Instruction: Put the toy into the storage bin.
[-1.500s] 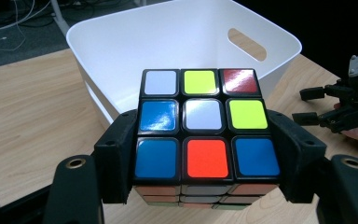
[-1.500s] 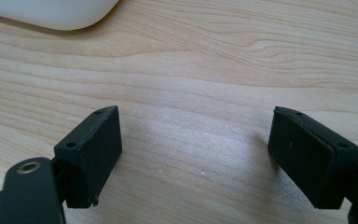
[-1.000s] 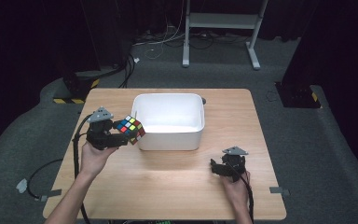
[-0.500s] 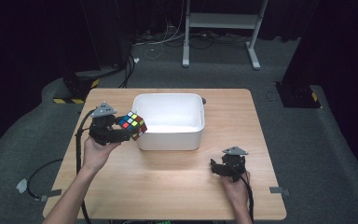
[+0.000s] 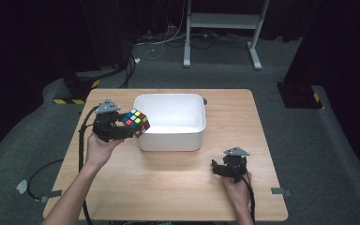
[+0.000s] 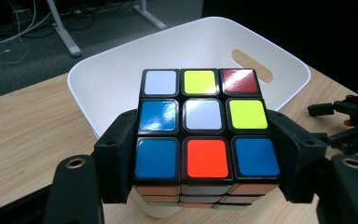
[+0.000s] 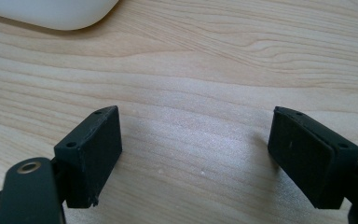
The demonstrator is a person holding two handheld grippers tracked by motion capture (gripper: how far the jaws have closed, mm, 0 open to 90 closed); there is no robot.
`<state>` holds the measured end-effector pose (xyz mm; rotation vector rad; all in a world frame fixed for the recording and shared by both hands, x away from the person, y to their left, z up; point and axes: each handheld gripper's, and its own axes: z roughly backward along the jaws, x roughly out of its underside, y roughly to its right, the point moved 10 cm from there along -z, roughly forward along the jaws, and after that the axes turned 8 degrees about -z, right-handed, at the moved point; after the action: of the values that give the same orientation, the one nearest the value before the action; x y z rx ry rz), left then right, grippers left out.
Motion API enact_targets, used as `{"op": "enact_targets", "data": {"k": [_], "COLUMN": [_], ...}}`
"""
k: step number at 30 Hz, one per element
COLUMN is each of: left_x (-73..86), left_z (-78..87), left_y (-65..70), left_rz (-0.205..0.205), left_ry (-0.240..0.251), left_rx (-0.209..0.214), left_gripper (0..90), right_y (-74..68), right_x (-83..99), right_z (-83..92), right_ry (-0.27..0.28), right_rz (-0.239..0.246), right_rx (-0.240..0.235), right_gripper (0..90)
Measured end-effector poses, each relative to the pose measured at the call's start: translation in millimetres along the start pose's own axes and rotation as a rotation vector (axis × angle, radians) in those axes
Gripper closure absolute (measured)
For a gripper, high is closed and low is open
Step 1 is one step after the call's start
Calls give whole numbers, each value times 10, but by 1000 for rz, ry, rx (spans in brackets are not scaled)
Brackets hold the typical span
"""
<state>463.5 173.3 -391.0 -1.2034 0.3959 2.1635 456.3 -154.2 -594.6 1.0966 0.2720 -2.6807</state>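
A scrambled colour cube [image 5: 136, 121] hangs in the air at the left rim of a white plastic bin [image 5: 187, 101]. My left gripper [image 5: 127, 131] is shut on the cube [image 6: 205, 126], one black jaw pressed to each side of it. In the left gripper view the bin [image 6: 121, 74] lies just beyond the cube, its inside bare. My right gripper [image 5: 215, 168] rests low over the table at the front right, apart from the bin. In the right gripper view its jaws stand wide open around the gripper's midpoint [image 7: 205, 154] with only bare wood between them.
The wooden table [image 5: 168, 187] has free room in front of the bin. Cables trail from both grippers over the front edge. Beyond the table are a dark floor, loose cables and a metal stand's legs [image 5: 225, 28].
The left gripper has carried the cube slightly up and to the right, closer to the bin's left rim. The right gripper has stayed where it was.
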Motion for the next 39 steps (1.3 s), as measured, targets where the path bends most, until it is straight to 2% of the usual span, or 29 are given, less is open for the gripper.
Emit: {"op": "enact_targets", "data": {"k": [11,20,39], "left_x": [-16,-69,-82], "left_z": [-97,-164,-310], "left_y": [-18,-17,-28], "left_rz": [10,-4,-7], "left_ry": [-6,-9,-23], "left_rx": [6,-2,-10], "left_gripper": [339,339,339], "right_y": [0,0,0], "right_x": [0,2,2], "right_z": [0,1,2], "right_ry": [0,0,0], "right_rz": [0,1,1], "right_rx": [0,0,0], "right_gripper": [172,172,172]}}
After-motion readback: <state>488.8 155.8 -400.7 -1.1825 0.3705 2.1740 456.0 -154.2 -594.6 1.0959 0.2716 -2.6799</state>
